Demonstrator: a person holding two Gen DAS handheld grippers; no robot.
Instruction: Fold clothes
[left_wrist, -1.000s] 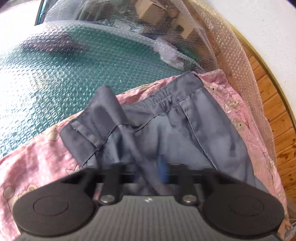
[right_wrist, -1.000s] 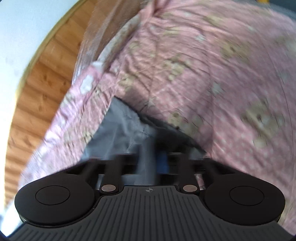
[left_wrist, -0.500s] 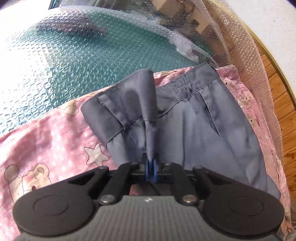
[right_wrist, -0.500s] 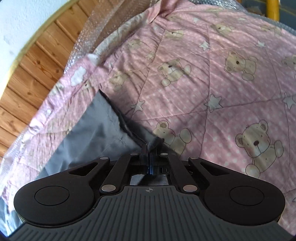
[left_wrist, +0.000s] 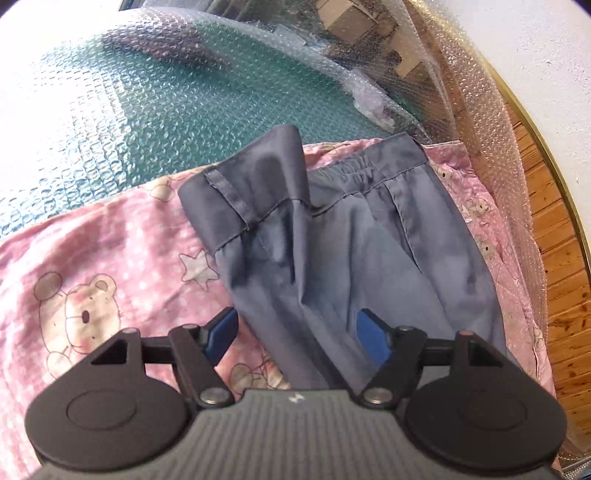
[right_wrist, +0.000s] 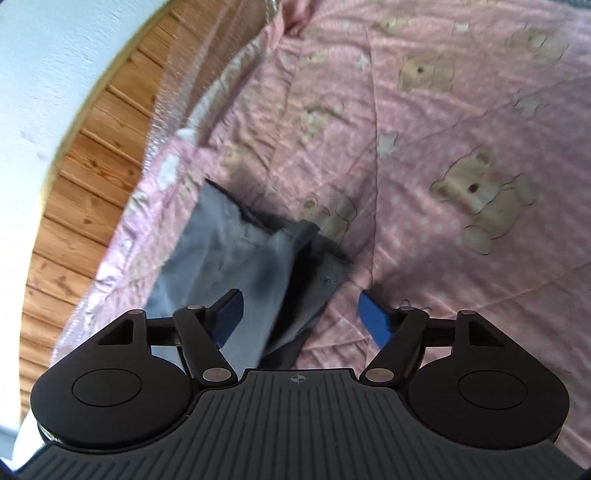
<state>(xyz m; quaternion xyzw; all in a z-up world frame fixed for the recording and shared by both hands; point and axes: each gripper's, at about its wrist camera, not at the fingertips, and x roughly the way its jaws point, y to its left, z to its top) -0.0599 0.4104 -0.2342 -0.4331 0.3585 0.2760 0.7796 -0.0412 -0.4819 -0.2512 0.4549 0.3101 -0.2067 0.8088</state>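
Grey-blue trousers (left_wrist: 332, 236) lie folded on a pink bear-print quilt (left_wrist: 110, 266), waistband toward the far side, with one raised fold of cloth standing up at the waistband. My left gripper (left_wrist: 299, 334) hovers over the near part of the trousers; its jaws are opening and the blue pads (left_wrist: 373, 339) do not press the cloth between them. In the right wrist view the trousers' hem end (right_wrist: 251, 258) lies on the quilt (right_wrist: 443, 147). My right gripper (right_wrist: 301, 317) is over it, jaws opening, cloth loose between them.
Bubble wrap over a green surface (left_wrist: 147, 110) lies beyond the quilt. Cardboard boxes (left_wrist: 343, 18) sit at the far side. A wooden plank floor (left_wrist: 554, 240) and a white wall (right_wrist: 44, 74) border the quilt's edge.
Both grippers were shut on pinched folds of the trousers and have let go, jaws now spread wide. The cloth has dropped onto the quilt, and both hands have sunk lower.
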